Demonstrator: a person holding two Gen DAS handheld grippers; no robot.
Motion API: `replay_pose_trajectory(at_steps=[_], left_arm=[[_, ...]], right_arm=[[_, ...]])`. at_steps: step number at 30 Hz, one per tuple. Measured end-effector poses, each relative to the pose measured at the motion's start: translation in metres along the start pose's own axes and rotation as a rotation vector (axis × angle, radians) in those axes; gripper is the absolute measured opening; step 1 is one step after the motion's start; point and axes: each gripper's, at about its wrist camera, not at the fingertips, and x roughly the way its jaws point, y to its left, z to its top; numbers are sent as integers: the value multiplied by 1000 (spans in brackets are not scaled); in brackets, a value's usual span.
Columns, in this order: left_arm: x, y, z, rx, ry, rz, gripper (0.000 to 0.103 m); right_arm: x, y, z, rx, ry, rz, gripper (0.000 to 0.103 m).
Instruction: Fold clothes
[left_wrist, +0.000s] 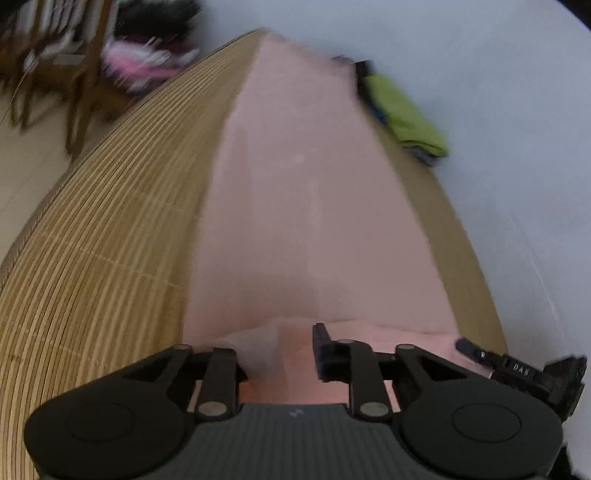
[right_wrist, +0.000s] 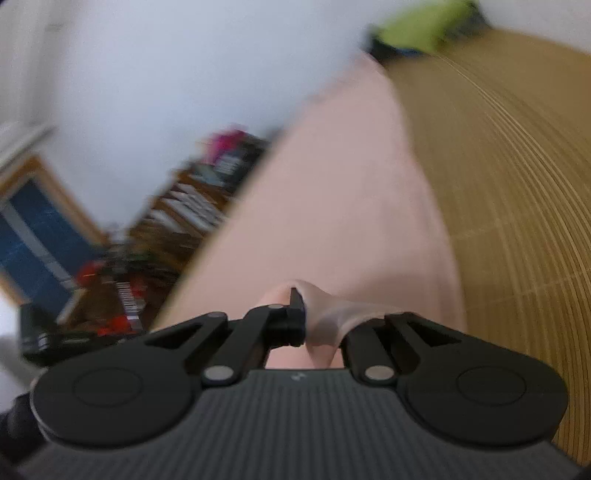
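Garment (left_wrist: 295, 192): pink cloth, stretched along bamboo mat (left_wrist: 110, 229).
Left wrist view: left gripper (left_wrist: 280, 343) fingers apart, cloth edge loose between them; likely to drop, spoiling fold. "DA5" legible on right gripper (left_wrist: 480, 356).
Right wrist view: right gripper (right_wrist: 314, 317) fingers pinched on cloth corner. Motion blur.

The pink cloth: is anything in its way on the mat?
Nothing visible lies on the pink cloth or on the bamboo mat beside it. The green folded clothes sit off at the far edge.
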Motion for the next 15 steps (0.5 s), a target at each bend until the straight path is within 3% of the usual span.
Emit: replay_pose_trajectory(at_steps=[3,5,6,10,13,15], left_arm=[[-4,2,12,1,5,-3,47],[-9,-5,19,50,3,16,56],[-9,-10,24,60,15,26,56],[-2,-34,39,108,85,79,61],[5,-45,37,98,186,115,61],[4,-46,35,81,209,115,61]], right_arm=[[0,-11,11,72,-18,-74,16],[-9,-11,15,75,-54,-98,40],[-14,-7,16,56,-71,-109,44],[-38,14,10,9,-111,-126,46],[-59,38,-10,-14,-122,-120,46],[-61,57,-19,-37,-125,-120,46]])
